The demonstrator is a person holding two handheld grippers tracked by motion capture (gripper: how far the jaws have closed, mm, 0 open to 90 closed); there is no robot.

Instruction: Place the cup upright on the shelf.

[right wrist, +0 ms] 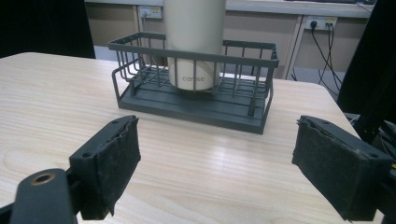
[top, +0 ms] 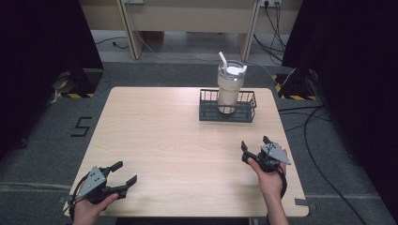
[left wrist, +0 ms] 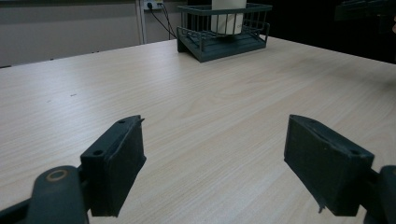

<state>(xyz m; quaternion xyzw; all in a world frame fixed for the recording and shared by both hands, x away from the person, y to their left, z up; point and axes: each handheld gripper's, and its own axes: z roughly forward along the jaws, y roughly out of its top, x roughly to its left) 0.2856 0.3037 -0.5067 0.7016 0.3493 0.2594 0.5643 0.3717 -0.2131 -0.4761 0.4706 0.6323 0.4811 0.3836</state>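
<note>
Tumbler (top: 230, 86): stands upright in the wire basket (top: 227, 106), long axis vertical; straw (top: 223, 60) leans toward the left from the lid (top: 233, 69).
Tumbler, appearance: cream body, narrower at the base, clear lid on top; in the right gripper view the tumbler (right wrist: 194, 42) carries small lettering low on its wall, too small to read with certainty.
Tumbler, location: far half of the worktop (top: 164, 140), right of centre, inside the basket toward its middle.
Basket: dark grey, rectangular, long side running left to right, low wire walls; the rim (right wrist: 196, 52) reaches only the lower part of the tumbler. In the left gripper view the basket (left wrist: 224, 32) lies far ahead.
Left claw (top: 123, 172): held in a hand (top: 91, 208) at the near left corner, jaws spread wide, nothing between them; pads (left wrist: 119, 163) hover over bare wood.
Right claw (top: 255, 143): held in a hand (top: 270, 176) near the right edge, jaws spread wide and unloaded, aimed at the basket; pads (right wrist: 112, 161) dark and rough.
Open room: bare wood across the left and centre of the worktop; the basket sits near the far edge, well apart from both claws.
Surroundings: grey floor (top: 42, 131), cables (top: 319, 140) at the right.
</note>
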